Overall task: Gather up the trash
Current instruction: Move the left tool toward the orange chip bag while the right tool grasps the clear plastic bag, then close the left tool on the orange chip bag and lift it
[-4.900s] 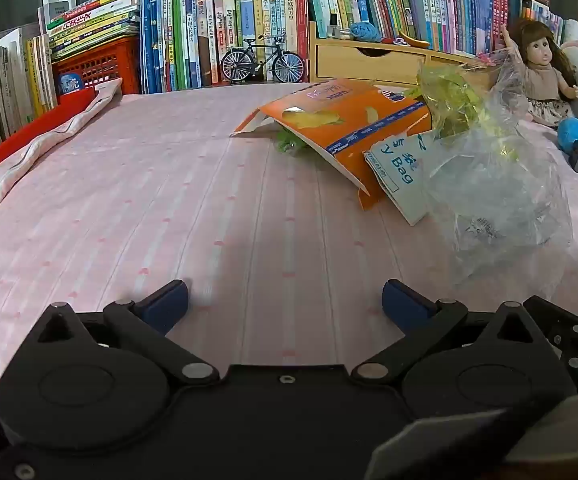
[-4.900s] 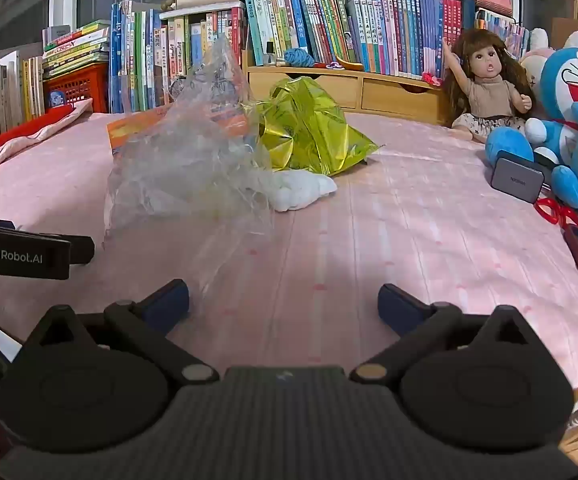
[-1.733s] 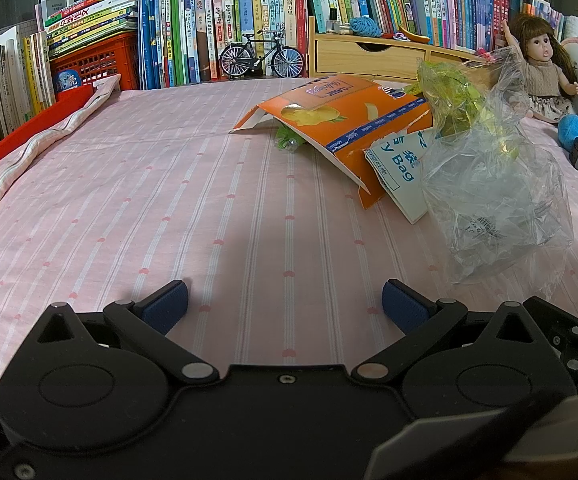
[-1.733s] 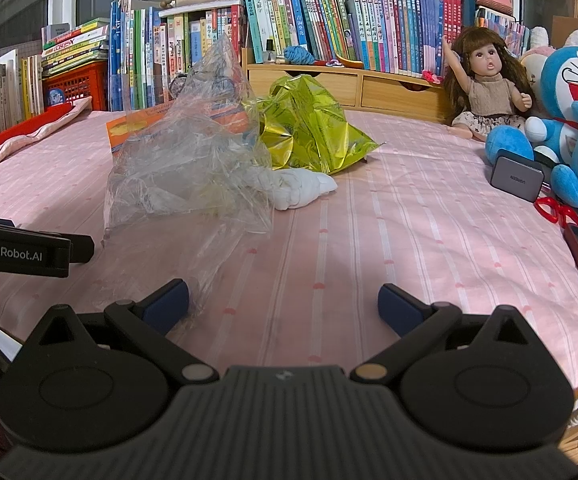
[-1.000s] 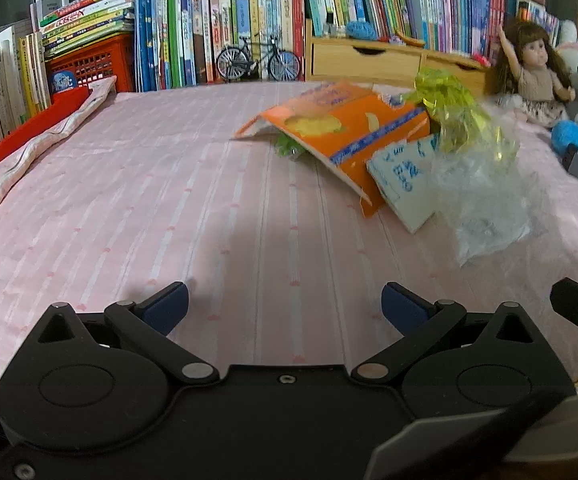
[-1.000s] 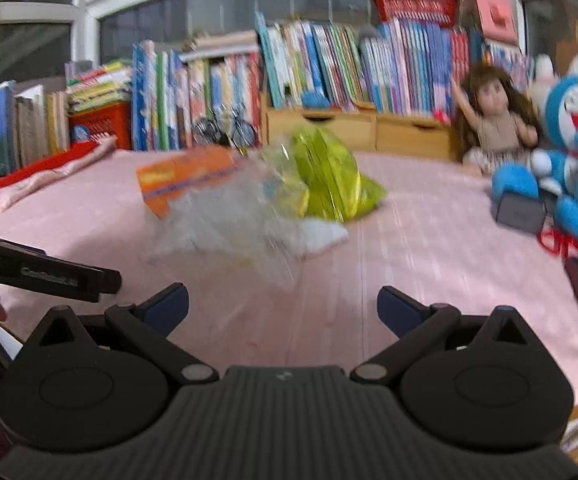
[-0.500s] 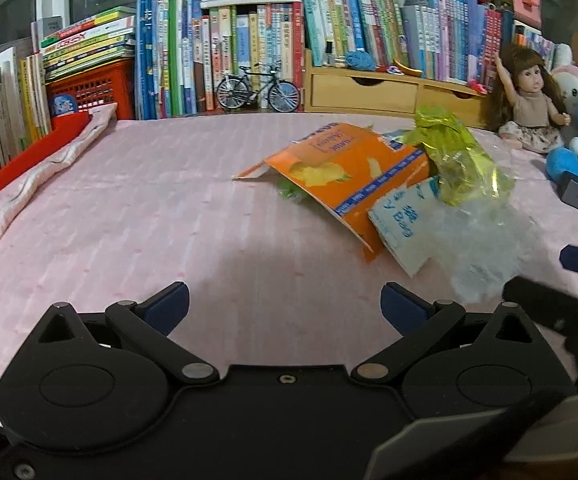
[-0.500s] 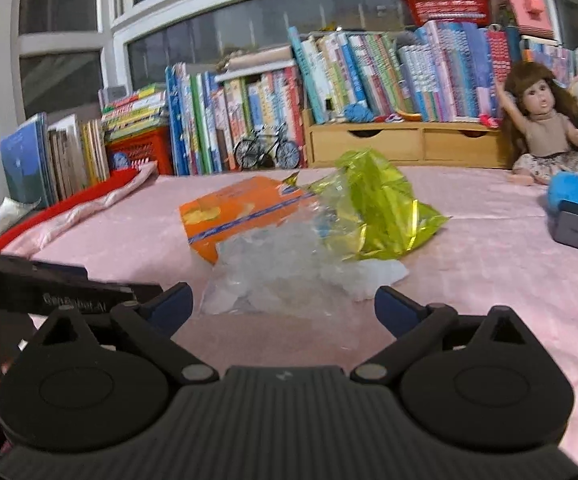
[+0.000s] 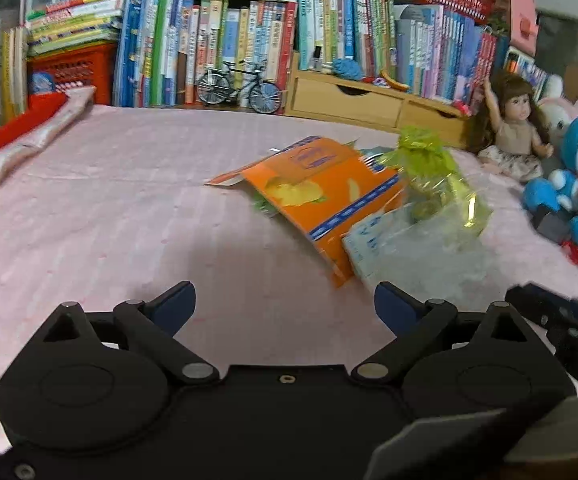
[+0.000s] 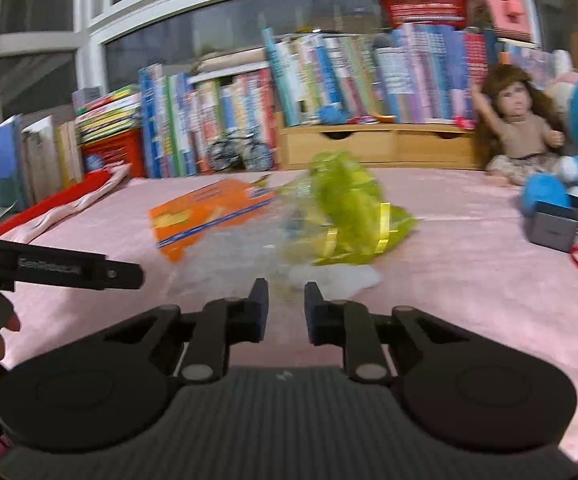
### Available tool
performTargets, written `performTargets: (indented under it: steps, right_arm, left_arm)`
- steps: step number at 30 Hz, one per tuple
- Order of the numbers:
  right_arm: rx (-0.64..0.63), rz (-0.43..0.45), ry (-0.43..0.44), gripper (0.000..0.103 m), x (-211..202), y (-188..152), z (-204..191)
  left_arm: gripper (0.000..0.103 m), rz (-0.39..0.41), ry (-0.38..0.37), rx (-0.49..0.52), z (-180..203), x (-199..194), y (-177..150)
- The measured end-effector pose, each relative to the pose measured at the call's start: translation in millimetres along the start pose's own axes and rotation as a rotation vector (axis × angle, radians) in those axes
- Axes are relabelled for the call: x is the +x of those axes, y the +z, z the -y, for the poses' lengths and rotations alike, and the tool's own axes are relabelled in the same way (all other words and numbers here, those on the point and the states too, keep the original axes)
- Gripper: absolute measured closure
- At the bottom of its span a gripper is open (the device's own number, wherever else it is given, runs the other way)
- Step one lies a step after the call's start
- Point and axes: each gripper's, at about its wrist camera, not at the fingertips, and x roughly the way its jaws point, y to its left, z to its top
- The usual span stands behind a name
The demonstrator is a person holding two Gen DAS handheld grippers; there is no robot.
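Trash pile (image 10: 281, 232): orange carton, clear plastic bag, green-gold foil, heaped mid-bedspread (image 9: 109, 208) ahead of me; my right gripper (image 10: 286, 304), jaws just narrowed, pinches nothing I can see, my left gripper (image 9: 285, 300) spread wide and empty; best grasp bag film first, low.

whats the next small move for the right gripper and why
Probably finish closing and lift a little. The right gripper has just been closing, and its jaws stand narrow with the near edge of the clear plastic bag seemingly between them. The left gripper is open over bare pink cover.
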Motion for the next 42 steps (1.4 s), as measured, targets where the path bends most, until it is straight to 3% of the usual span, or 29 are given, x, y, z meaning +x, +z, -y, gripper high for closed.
performTargets:
  steps: [1, 2, 3, 4, 8, 12, 14, 15, 16, 17, 19, 22, 25, 32, 39, 40, 41, 42]
  right_arm:
    - [0.01, 0.006, 0.007, 0.068, -1, 0, 4]
    - [0.016, 0.012, 0.021, 0.047, -2, 0, 7]
    - [0.014, 0.013, 0.037, 0.037, -2, -1, 8]
    - [0.001, 0.013, 0.051, 0.021, -1, -1, 6]
    - [-0.113, -0.004, 0.073, 0.012, 13, -4, -16]
    - [-0.13, -0.028, 0.076, 0.012, 37, -2, -33]
    - [-0.118, -0.047, 0.076, 0.014, 48, -2, -37]
    - [-0.108, -0.058, 0.079, 0.018, 50, -3, -38]
    - [-0.098, -0.068, 0.081, 0.03, 52, -3, -38]
    - [-0.092, -0.074, 0.079, 0.041, 52, -5, -38]
    - [-0.087, -0.073, 0.077, 0.056, 49, -9, -38]
    - [-0.077, -0.062, 0.079, 0.065, 42, -12, -35]
    - [-0.059, -0.039, 0.07, 0.073, 36, -10, -30]
    - [-0.042, 0.022, 0.047, 0.077, 13, -3, -19]
    - [-0.05, 0.036, -0.002, 0.075, -9, -3, -10]
    - [-0.063, 0.032, -0.004, 0.068, -11, -4, -10]
    - [-0.071, 0.031, -0.012, 0.048, -11, -4, -10]
    - [-0.078, 0.027, -0.009, 0.041, -10, -6, -10]
  left_arm:
    - [0.007, -0.001, -0.02, -0.03, -2, 2, 4]
    - [0.007, -0.002, -0.037, -0.064, -4, 5, 8]
    - [0.007, -0.003, -0.06, -0.113, -8, 8, 14]
    - [0.008, -0.001, -0.081, -0.159, -12, 11, 20]
    - [0.009, -0.005, -0.109, -0.283, -24, 33, 41]
    - [0.011, -0.037, -0.068, -0.32, -27, 62, 55]
    - [0.02, -0.047, -0.046, -0.323, -26, 73, 56]
    - [0.031, -0.057, -0.037, -0.328, -26, 78, 56]
    - [0.043, -0.065, -0.041, -0.337, -27, 82, 56]
    - [0.049, -0.066, -0.056, -0.35, -27, 85, 55]
    - [0.071, -0.051, -0.1, -0.373, -28, 84, 53]
    - [0.081, -0.008, -0.096, -0.337, -22, 72, 53]
    - [0.083, 0.027, -0.102, -0.309, -19, 58, 54]
    - [0.085, 0.121, -0.096, -0.263, -20, 15, 59]
    - [0.082, 0.117, -0.147, -0.256, -34, -20, 47]
    - [0.075, 0.118, -0.153, -0.254, -35, -22, 44]
    - [0.068, 0.117, -0.153, -0.254, -36, -21, 41]
    - [0.056, 0.113, -0.149, -0.255, -38, -18, 39]
